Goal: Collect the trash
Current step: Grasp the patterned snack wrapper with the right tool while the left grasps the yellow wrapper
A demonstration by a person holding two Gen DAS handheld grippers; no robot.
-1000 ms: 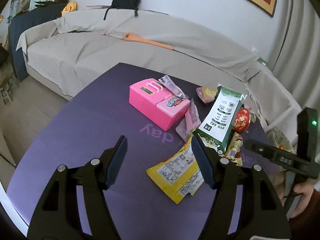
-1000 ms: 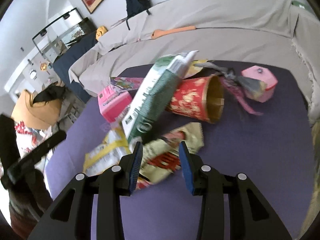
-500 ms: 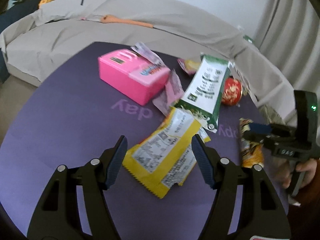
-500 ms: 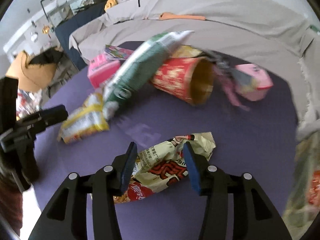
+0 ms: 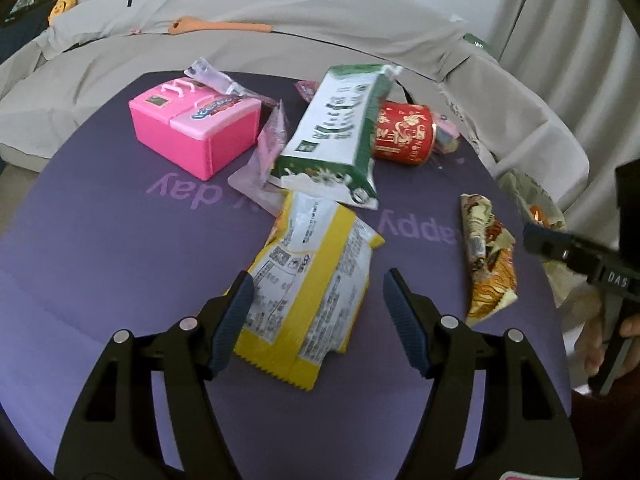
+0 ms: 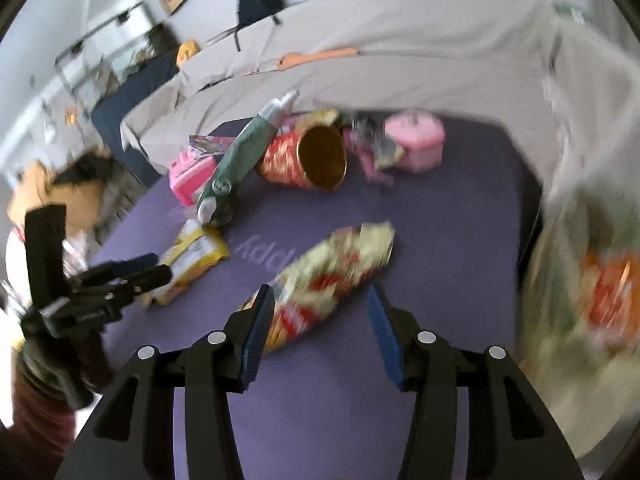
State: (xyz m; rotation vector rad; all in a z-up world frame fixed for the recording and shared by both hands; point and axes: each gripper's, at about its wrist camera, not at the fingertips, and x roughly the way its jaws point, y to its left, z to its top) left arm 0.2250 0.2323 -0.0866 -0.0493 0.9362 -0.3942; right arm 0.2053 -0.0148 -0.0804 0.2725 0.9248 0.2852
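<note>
A yellow snack wrapper (image 5: 316, 276) lies on the purple mat, its near end between the fingers of my open left gripper (image 5: 316, 304). A crumpled red and cream wrapper (image 6: 332, 276) lies on the mat, its near end between the fingers of my open right gripper (image 6: 318, 320); it also shows in the left wrist view (image 5: 488, 256). A green and white carton (image 5: 340, 132) leans on a red paper cup (image 5: 404, 140) lying on its side. The right wrist view is blurred.
A pink toy box (image 5: 196, 124) and pale pink wrappers (image 5: 268, 160) sit at the back left of the mat (image 5: 100, 240). A small pink box (image 6: 416, 140) sits at the far side. A thin plastic bag with orange contents (image 6: 592, 280) hangs off the right edge. A covered sofa (image 5: 280, 20) runs behind.
My right gripper has opened wider around the red and cream wrapper after dragging it away from the pile. My left gripper has moved forward over the yellow wrapper.
</note>
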